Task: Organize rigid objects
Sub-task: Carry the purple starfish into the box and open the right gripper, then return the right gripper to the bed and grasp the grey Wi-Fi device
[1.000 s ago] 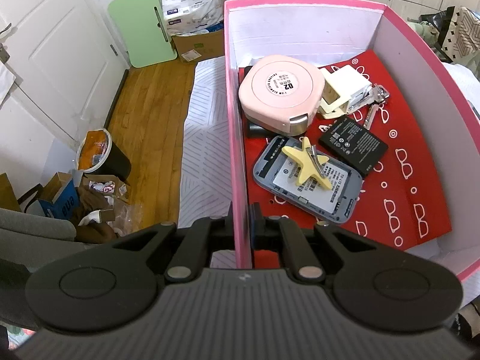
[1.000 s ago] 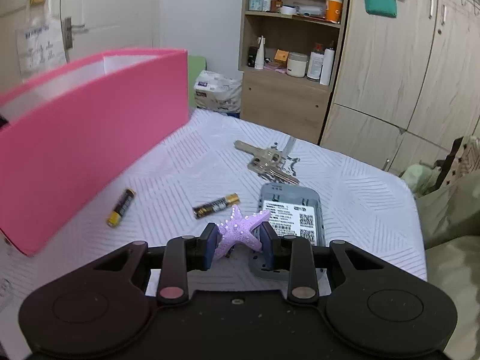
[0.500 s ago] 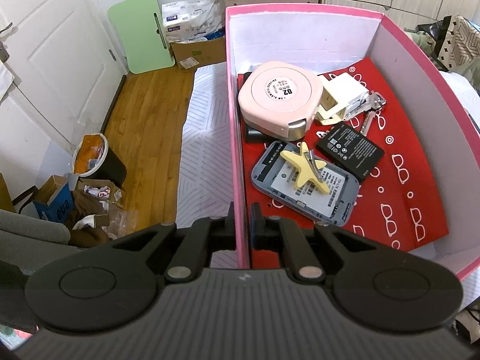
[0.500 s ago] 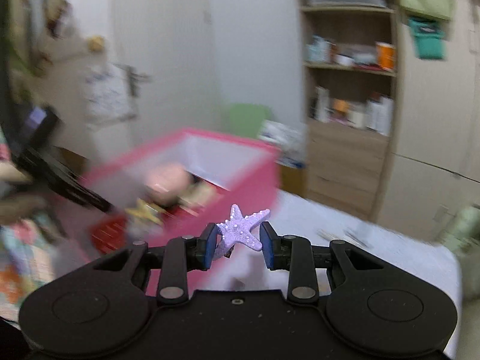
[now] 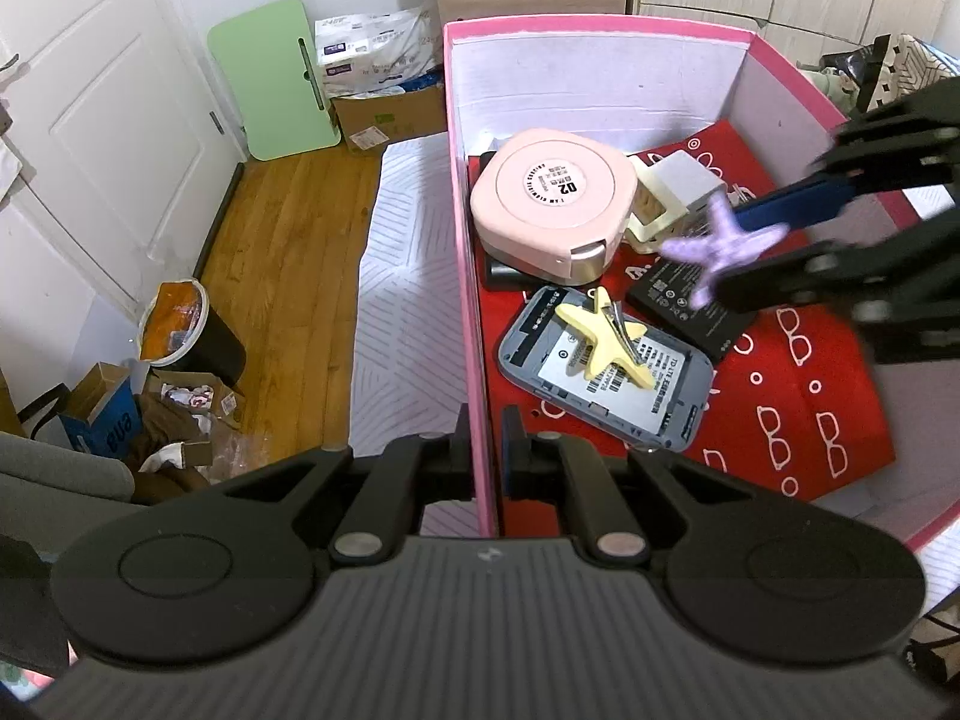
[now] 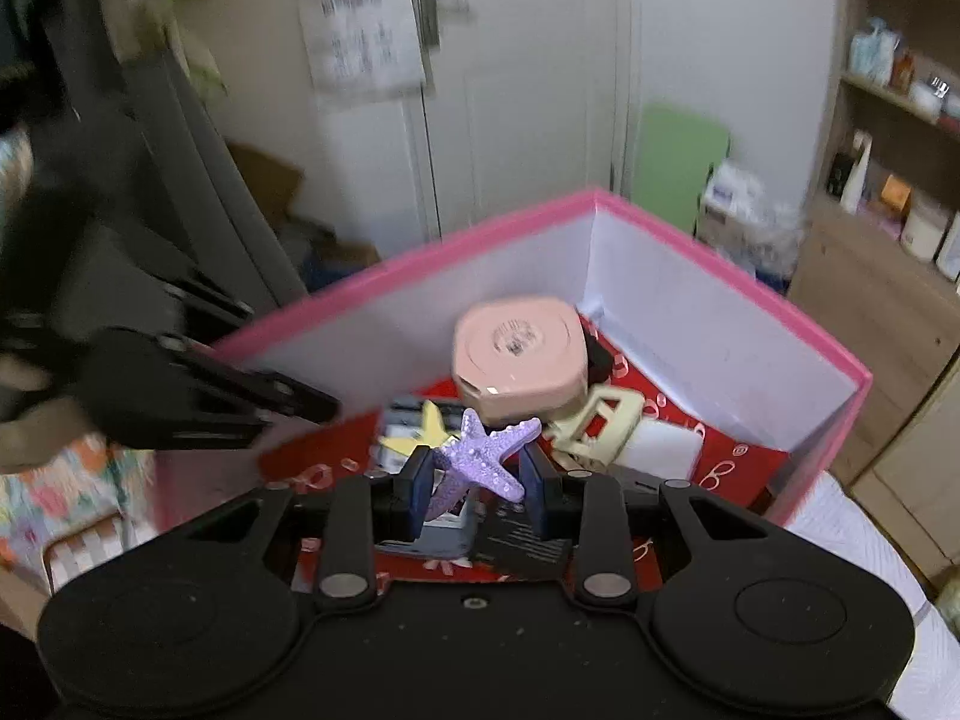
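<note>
My left gripper (image 5: 483,438) is shut on the near left wall of the pink box (image 5: 600,24), one finger inside and one outside. My right gripper (image 6: 480,468) is shut on a purple starfish (image 6: 483,456) and hangs over the inside of the pink box (image 6: 720,276). The left wrist view shows that gripper (image 5: 750,246) reaching in from the right with the starfish (image 5: 720,240). On the red lining lie a pink round case (image 5: 555,198), a yellow star clip (image 5: 603,339) on a grey device (image 5: 606,396), a black battery (image 5: 684,306) and a white charger (image 5: 684,180).
The box stands on a white patterned bed cover (image 5: 408,276). Left of the bed are a wooden floor (image 5: 288,240), a bin (image 5: 192,330), cardboard boxes and a green board (image 5: 270,78) against the wall. Shelves and cupboards (image 6: 888,120) stand behind the box.
My right gripper swung from over the bed to above the inside of the pink box, still holding the purple starfish. My left gripper kept its hold on the box wall.
</note>
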`<act>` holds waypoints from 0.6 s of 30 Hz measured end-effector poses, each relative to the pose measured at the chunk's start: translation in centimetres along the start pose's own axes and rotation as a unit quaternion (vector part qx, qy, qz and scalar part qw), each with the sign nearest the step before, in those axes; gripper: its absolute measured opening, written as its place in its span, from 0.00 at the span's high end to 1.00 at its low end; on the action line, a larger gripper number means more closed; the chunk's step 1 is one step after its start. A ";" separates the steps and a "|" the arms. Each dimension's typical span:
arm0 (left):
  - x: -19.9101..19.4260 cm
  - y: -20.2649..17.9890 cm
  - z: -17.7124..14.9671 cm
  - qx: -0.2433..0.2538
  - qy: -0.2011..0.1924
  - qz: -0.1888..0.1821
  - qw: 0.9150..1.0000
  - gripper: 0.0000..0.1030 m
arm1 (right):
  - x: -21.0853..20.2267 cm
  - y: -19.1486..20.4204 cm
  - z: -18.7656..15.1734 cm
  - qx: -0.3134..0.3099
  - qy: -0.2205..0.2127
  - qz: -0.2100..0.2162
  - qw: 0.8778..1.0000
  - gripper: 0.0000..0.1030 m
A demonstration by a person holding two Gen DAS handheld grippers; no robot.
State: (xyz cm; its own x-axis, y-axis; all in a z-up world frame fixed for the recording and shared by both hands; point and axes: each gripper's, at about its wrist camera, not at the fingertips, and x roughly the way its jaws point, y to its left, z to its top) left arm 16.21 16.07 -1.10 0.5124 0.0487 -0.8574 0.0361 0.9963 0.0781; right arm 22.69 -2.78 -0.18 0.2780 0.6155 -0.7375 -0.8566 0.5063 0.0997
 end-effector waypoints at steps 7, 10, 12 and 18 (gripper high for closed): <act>-0.2 0.1 -0.2 -0.003 -0.004 -0.004 1.000 0.95 | 3.8 -0.9 0.4 0.018 0.083 -0.019 0.996 0.64; -0.2 0.0 -0.1 -0.002 -0.003 -0.003 1.000 0.95 | 2.8 -0.7 0.5 0.006 0.066 -0.036 0.997 0.63; -0.1 0.1 -0.1 -0.002 -0.004 -0.002 1.000 0.95 | 1.5 -0.9 0.4 0.014 0.050 -0.037 0.998 0.58; -0.1 0.1 -0.1 -0.005 -0.004 -0.006 1.000 0.94 | -4.2 -1.8 -0.9 0.050 -0.028 -0.039 0.998 0.57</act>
State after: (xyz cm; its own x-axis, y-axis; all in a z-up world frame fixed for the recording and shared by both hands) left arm 16.07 16.15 -1.07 0.5180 0.0363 -0.8546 0.0344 0.9974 0.0633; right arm 22.70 -6.85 2.09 0.3685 0.6038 -0.7068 -0.7844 0.6100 0.1122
